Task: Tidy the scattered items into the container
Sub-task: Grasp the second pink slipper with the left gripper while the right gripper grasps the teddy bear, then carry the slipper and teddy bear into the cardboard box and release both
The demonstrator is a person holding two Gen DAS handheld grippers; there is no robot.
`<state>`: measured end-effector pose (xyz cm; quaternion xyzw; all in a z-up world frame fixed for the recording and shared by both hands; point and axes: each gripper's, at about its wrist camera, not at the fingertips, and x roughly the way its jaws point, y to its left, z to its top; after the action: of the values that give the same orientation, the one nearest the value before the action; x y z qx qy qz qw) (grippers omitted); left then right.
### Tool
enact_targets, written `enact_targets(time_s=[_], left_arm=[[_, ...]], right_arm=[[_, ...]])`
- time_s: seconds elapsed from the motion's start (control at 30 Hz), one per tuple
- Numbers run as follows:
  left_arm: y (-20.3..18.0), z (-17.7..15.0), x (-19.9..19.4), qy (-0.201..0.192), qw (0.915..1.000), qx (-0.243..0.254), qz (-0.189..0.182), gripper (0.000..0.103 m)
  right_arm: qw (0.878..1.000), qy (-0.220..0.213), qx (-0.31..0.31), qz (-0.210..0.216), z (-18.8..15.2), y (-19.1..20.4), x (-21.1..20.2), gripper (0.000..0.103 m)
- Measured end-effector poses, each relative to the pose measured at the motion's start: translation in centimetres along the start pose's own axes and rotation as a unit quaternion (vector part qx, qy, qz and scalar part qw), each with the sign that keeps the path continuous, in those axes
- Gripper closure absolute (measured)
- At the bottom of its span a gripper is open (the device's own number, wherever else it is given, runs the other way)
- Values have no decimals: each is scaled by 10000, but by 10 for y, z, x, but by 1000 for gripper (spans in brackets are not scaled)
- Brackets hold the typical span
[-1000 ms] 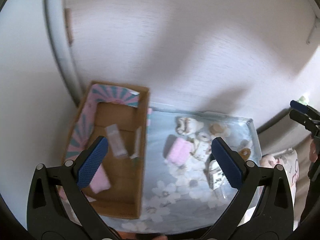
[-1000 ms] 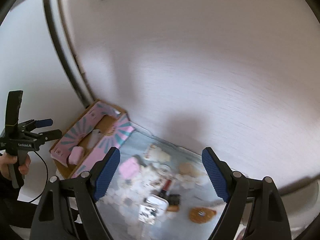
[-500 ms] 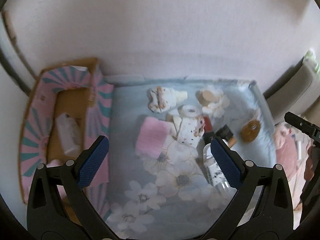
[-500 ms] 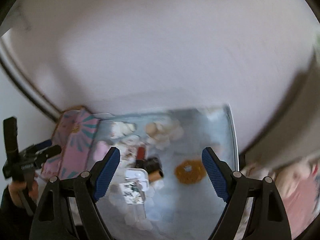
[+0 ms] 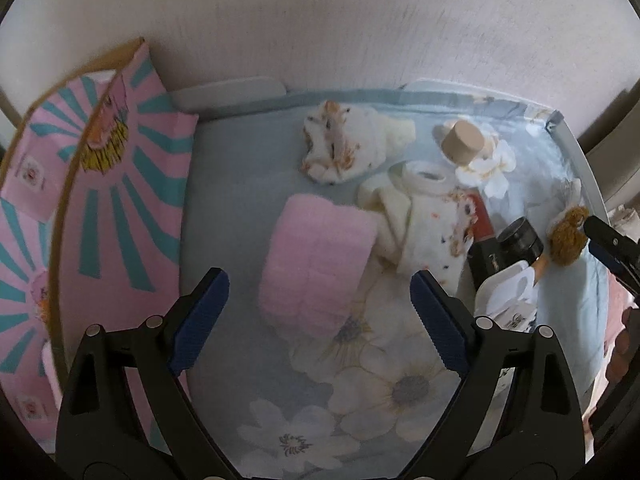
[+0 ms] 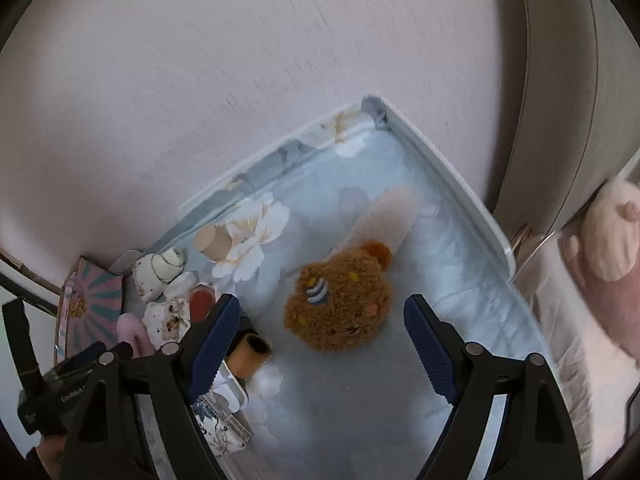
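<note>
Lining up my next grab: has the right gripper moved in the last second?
Yes. The right gripper swung right, away from the pink cardboard box, now framing the brown fuzzy plush.

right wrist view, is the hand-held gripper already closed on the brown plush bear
No, the right hand-held gripper is open, its blue pads apart on either side of the brown plush bear.

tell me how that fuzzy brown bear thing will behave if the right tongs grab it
The fuzzy brown bear looks plush, so it will likely squash between the right tongs rather than resist. It seems light for its size and probably won't slip, given its curly pile. Lying flat on the floral cloth, it is unlikely to roll.
</note>
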<state>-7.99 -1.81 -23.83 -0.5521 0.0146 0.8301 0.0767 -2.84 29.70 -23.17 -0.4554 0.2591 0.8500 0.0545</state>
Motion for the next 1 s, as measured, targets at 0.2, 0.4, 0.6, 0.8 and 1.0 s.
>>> enact_targets(time_s=[0.2,0.4,0.6,0.8,1.0], left_arm=[[4,3,11,69,10000,53,10,23],[2,-1,25,207,9993,308,77,43],[2,-4,29,238,9990,373,-11,59],[2,-2,21,160,9994,318,-31,61],[5,3,-4,-40,9996,239,-124,61]], right_arm=[[10000,-4,70,-39,3,-4,7,22],[9998,69,31,-184,6,-2,17,22],[9992,75,-41,-383,7,0,24,37],[9988,78,-123,-477,7,-1,25,59],[9988,-173,-276,-356,12,7,6,61]])
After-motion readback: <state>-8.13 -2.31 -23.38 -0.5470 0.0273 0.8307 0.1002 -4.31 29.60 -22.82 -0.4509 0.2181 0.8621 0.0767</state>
